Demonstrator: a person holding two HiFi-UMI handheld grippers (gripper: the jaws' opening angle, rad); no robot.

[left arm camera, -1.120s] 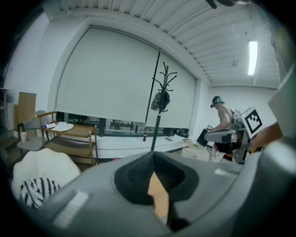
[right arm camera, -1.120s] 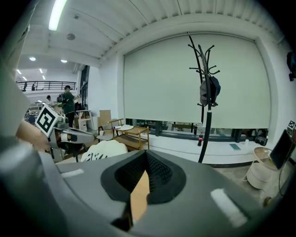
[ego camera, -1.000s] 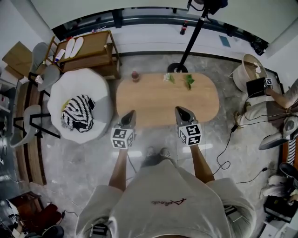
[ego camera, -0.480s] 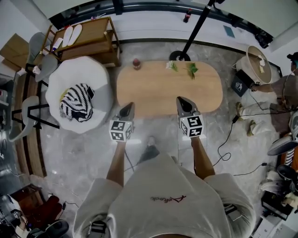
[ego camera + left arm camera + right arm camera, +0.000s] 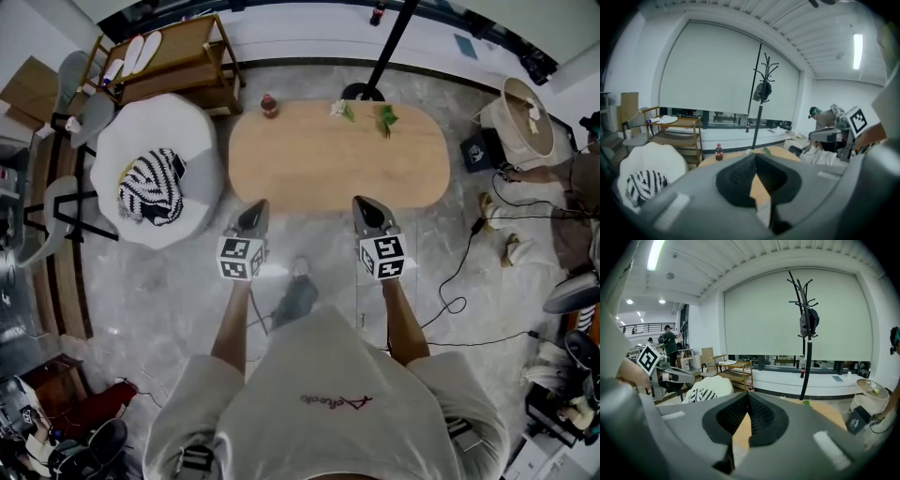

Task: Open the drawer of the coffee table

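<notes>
Nearest you, your left gripper (image 5: 255, 208) sat at 11 o'clock and your right gripper (image 5: 366, 204) at 1 o'clock, held out side by side above the marble floor (image 5: 141, 309). Both claws were pinched shut, their ribbed pads meeting at the tips with nothing caught between them. The left gripper view (image 5: 755, 157) and the right gripper view (image 5: 747, 395) each showed this plainly.

Straight ahead at 12 o'clock lay the oval wooden coffee table (image 5: 319, 173). In the head view both sets of tips lined up with its near edge, but I could not tell whether they touched it. From above, the drawer could not be made out under the top.

Along the table's far edge, a small dark bottle with a red label (image 5: 269, 105) stood at 11 o'clock. Green leaf sprigs (image 5: 383, 117) lay at 1 o'clock.

At 10 o'clock, just beside the table's left end, sat a white rounded chair (image 5: 192, 141) with a black-and-white striped cushion (image 5: 150, 186) on it. Beyond the chair stood a wooden shelf cart (image 5: 183, 66).

Behind the table at 12 o'clock rose a black coat stand (image 5: 386, 52). Far out at 2 o'clock stood a pale round basket (image 5: 525, 120).
</notes>
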